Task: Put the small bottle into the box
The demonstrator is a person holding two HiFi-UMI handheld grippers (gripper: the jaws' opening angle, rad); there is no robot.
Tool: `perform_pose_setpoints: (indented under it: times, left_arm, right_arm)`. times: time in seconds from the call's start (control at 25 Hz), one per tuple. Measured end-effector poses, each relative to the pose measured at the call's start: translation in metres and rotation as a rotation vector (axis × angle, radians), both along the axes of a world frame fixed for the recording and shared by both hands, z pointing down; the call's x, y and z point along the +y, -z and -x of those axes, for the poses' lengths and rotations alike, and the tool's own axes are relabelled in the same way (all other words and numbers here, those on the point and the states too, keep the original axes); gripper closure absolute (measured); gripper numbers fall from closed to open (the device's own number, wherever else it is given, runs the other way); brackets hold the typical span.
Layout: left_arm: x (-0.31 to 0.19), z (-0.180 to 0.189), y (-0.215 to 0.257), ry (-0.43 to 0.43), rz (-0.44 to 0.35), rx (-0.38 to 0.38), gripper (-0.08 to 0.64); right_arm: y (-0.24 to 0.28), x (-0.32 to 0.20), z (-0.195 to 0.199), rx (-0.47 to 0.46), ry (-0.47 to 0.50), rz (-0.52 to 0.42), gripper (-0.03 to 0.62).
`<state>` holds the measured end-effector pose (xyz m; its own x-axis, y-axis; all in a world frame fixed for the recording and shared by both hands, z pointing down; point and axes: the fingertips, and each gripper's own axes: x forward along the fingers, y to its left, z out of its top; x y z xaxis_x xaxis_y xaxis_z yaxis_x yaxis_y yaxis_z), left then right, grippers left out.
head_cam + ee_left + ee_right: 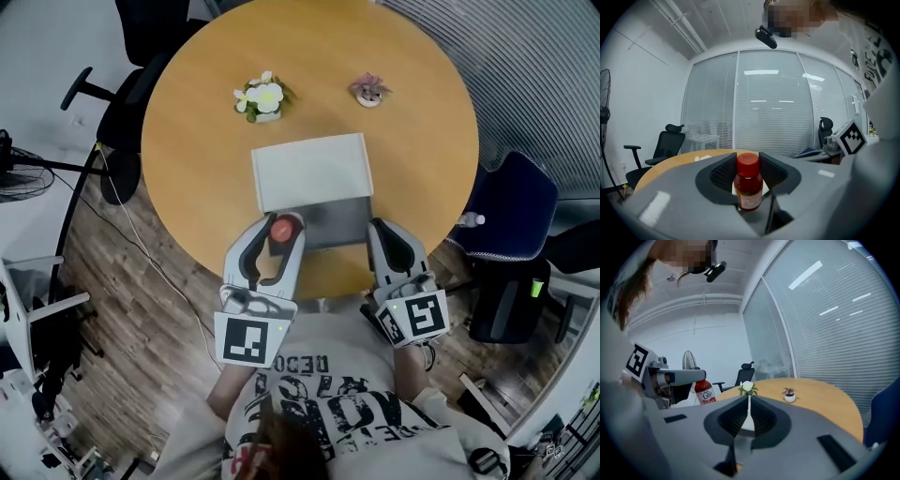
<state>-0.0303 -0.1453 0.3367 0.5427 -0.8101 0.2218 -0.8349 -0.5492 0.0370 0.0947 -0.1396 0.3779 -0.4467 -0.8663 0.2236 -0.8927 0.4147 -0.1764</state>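
My left tongs (276, 234) are clamped on the small bottle (749, 185). The jaws stand fairly wide, with the pads pressing either side of its red cap and neck, and the bottle hangs upright between them. My right tongs (382, 230) are drawn almost together, with what looks like a thin white edge of the box (312, 171) pinched between them at its near right side.

I count two tongs, one bottle, one box with its lid laid back, one round table (206, 112) and two little potted plants, one with white flowers (260, 97) and one pinkish (369, 90). The bottle sits just beside the box's near left corner, outside it and above the table's near edge.
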Motion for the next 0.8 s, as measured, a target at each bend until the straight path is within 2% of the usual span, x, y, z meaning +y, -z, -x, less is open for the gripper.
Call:
perform_pose_setpoints:
  times: [0.12,0.28,0.52,0.8]
  left_arm:
    - [-0.003,-0.003,-0.007,0.018,0.011,-0.002,0.407]
    - [-0.004,-0.006,-0.013,0.045,-0.002,0.004,0.407]
    - [-0.004,-0.001,-0.019,0.064,-0.042,-0.051,0.407]
    - [-0.003,0.018,-0.021,0.146,-0.055,-0.051,0.407]
  right_arm:
    - [0.018,-0.004,-0.007,0.040,0.026,-0.064,0.571]
    - [0.035,-0.007,-0.016,0.033,0.055,-0.111,0.571]
    - [0.030,-0.007,-0.017,0.030,0.094,-0.093,0.571]
    - [0.021,-0.007,-0.019,0.053,0.117,-0.065,0.571]
